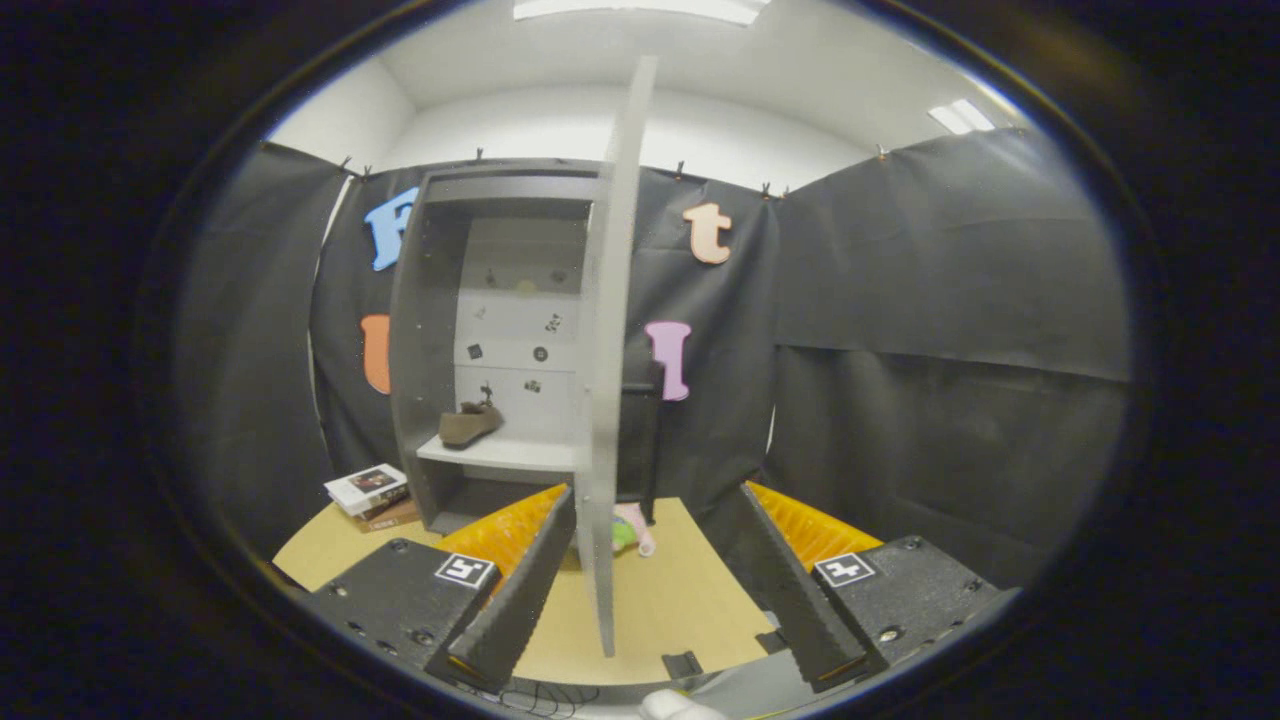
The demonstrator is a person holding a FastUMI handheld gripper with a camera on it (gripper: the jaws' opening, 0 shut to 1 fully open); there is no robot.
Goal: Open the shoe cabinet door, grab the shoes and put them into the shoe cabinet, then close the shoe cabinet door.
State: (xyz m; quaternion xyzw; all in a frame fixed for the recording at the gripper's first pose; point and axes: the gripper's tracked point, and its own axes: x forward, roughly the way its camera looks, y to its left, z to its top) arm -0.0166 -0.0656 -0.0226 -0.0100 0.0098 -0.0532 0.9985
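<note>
A grey shoe cabinet (430,330) stands on the tan table beyond my fingers, its interior exposed. Its door (608,400) is swung wide open and seen edge-on, its lower edge reaching down between my two fingers. A brown shoe (468,424) rests on the cabinet's pale shelf (500,453), toe pointing left. My gripper (655,590) is open, its fingers spread to either side of the door's edge without pressing on it. Nothing is held.
A stack of books (368,494) lies on the table (660,600) left of the cabinet. A small pink and green object (630,530) sits behind the door near the cabinet's base. Black cloth walls enclose the booth. The table's front edge is close below my fingers.
</note>
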